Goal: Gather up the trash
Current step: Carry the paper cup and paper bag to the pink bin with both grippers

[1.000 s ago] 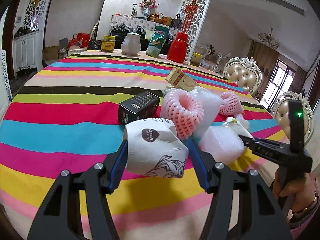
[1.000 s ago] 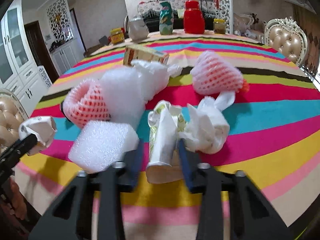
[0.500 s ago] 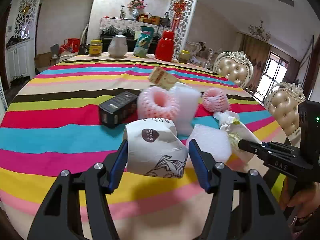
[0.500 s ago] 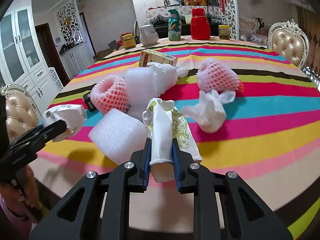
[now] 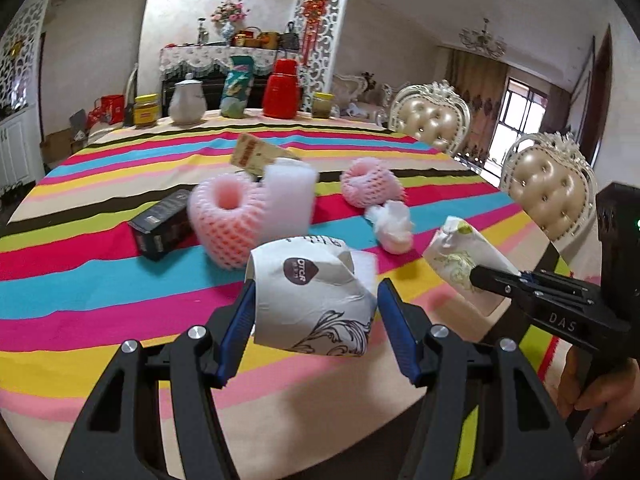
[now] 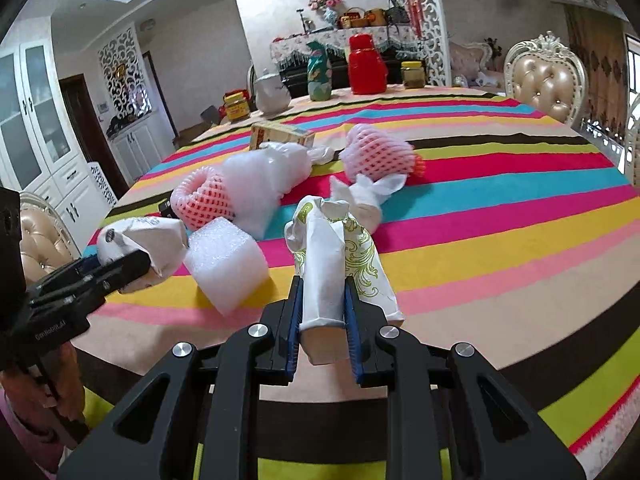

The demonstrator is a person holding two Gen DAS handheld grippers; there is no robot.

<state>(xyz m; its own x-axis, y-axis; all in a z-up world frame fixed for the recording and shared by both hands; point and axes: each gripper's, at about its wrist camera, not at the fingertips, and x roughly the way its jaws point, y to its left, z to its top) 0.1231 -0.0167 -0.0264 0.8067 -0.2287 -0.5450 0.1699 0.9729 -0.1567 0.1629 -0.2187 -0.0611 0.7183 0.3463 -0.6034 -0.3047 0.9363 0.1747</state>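
crushed paper cup (image 5: 308,304) clamped in left jaws, green-patterned paper cup (image 6: 336,272) pinched in right jaws, striped table (image 5: 80,288) below

Right hand-held gripper (image 6: 324,320) closed on the green-patterned cup (image 6: 340,264) — both crumpled cups now lifted off the table (image 6: 500,240)

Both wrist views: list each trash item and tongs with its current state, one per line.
Left tongs: shut on crumpled brown-logo cup, lifted.
Right tongs: shut on flattened green-patterned cup, lifted.
White foam block: lying on tablecloth.
Open pink foam net: on its side.
Second pink foam net: lying loose.
Tissue wad: crumpled.
Black box: lying flat.
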